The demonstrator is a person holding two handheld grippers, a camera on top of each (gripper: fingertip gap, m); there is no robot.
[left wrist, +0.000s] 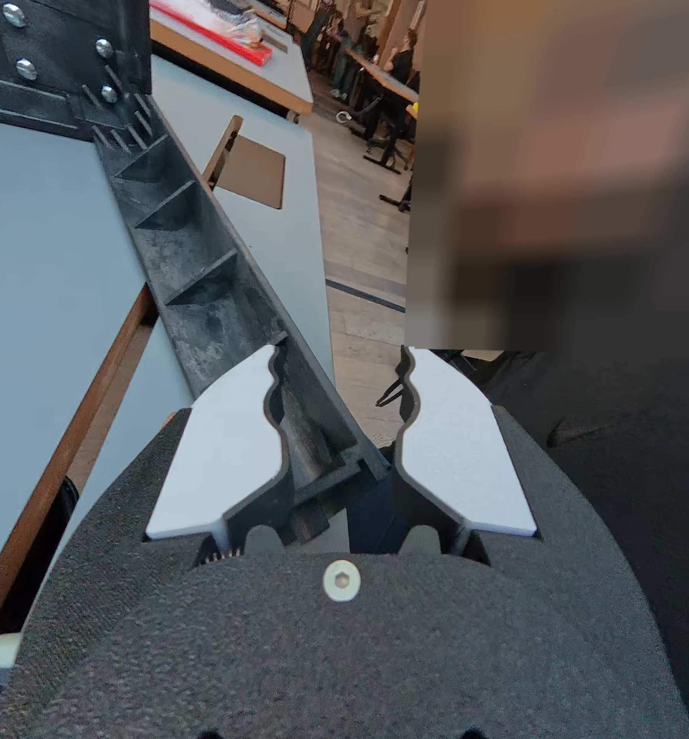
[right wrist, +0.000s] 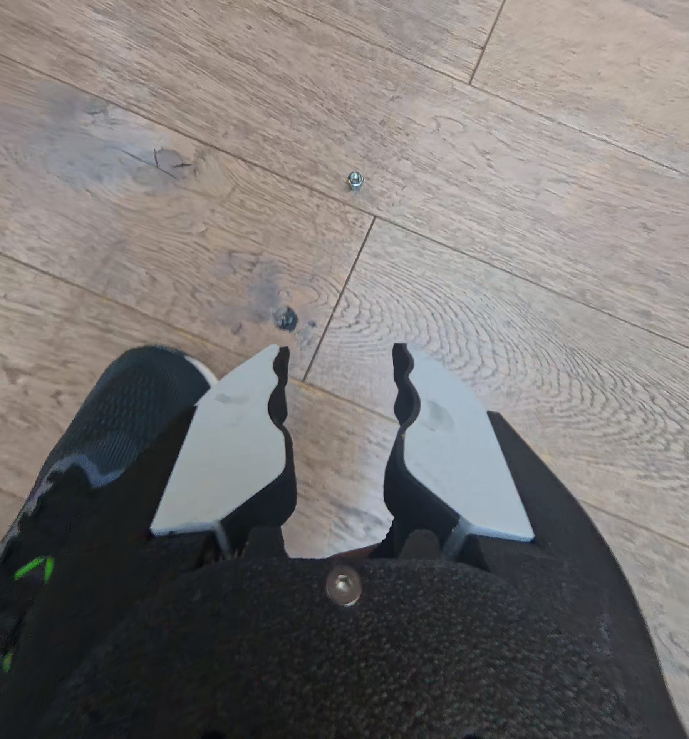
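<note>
In the left wrist view, my left gripper (left wrist: pixel 342 350) is open. A long black ribbed plastic bar (left wrist: pixel 198 256) runs from a black bracket with silver screws (left wrist: pixel 54 52) at the top left down between the jaws, close to the left finger (left wrist: pixel 230 432). The right finger (left wrist: pixel 454 440) stands apart from it. In the right wrist view, my right gripper (right wrist: pixel 341 347) is open and empty, pointing down at a wooden plank floor (right wrist: pixel 494 280). A small silver nut (right wrist: pixel 354 180) lies on the floor ahead of the fingertips.
A grey tabletop with a brown edge (left wrist: pixel 46 280) lies left of the bar. A grey table with a rectangular cut-out (left wrist: pixel 254 172) stands behind it, and a red box (left wrist: pixel 214 32) farther back. A black shoe (right wrist: pixel 114 420) sits left of the right gripper. Dark fabric (left wrist: pixel 614 480) fills the right. There is about 85 cm between the tips of the two grippers. The small silver nut (right wrist: pixel 354 180) sits 20 cm or so from the ends of my right fingers.
</note>
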